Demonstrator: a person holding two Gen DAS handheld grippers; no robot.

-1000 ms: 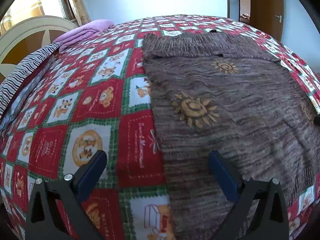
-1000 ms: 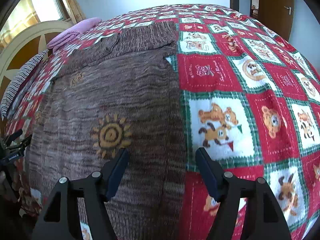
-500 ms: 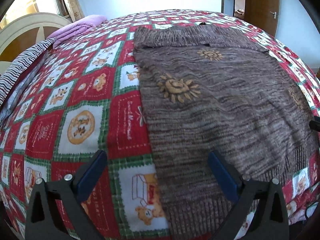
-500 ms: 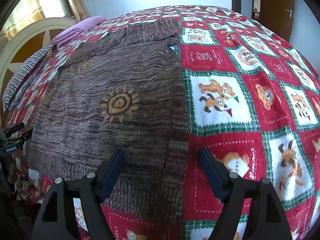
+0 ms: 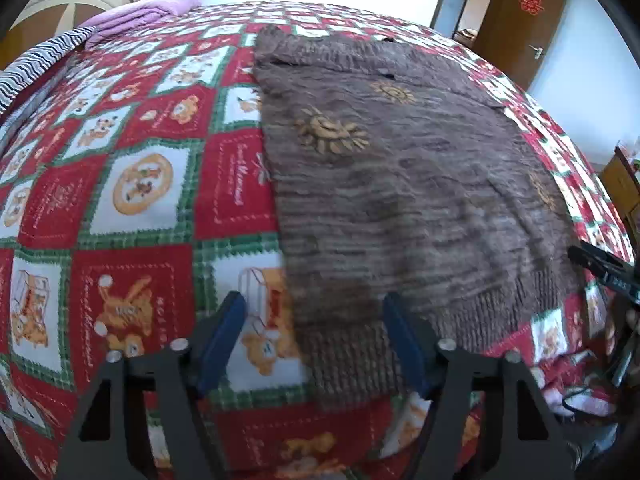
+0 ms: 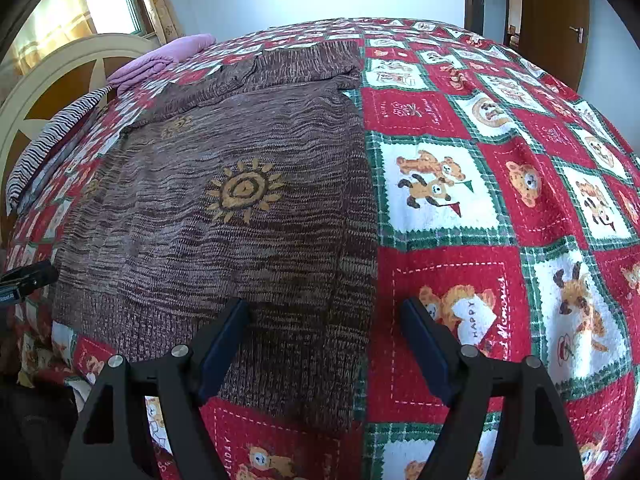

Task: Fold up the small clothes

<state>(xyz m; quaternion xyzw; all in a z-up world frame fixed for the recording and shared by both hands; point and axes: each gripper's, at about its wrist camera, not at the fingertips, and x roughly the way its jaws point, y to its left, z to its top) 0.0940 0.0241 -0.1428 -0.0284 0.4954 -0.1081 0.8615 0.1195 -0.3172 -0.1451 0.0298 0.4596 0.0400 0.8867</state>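
A brown knit sweater (image 5: 400,184) with orange sun motifs lies flat on a bed, its ribbed hem toward me; it also shows in the right wrist view (image 6: 240,208). My left gripper (image 5: 314,344) is open and empty, hovering over the hem's left corner. My right gripper (image 6: 324,344) is open and empty, hovering over the hem's right corner. Each gripper's tip shows at the other view's edge: the right one in the left wrist view (image 5: 600,272), the left one in the right wrist view (image 6: 28,280).
The bed is covered by a red, green and white bear-print quilt (image 6: 500,200). A folded purple cloth (image 5: 140,16) and a striped cloth (image 5: 36,68) lie by the headboard (image 6: 48,92). A brown door (image 5: 520,24) stands at the back right.
Both grippers have pulled back toward the near edge of the bed, from over the sweater's body to over its hem corners. Both stayed open. The sweater has not moved.
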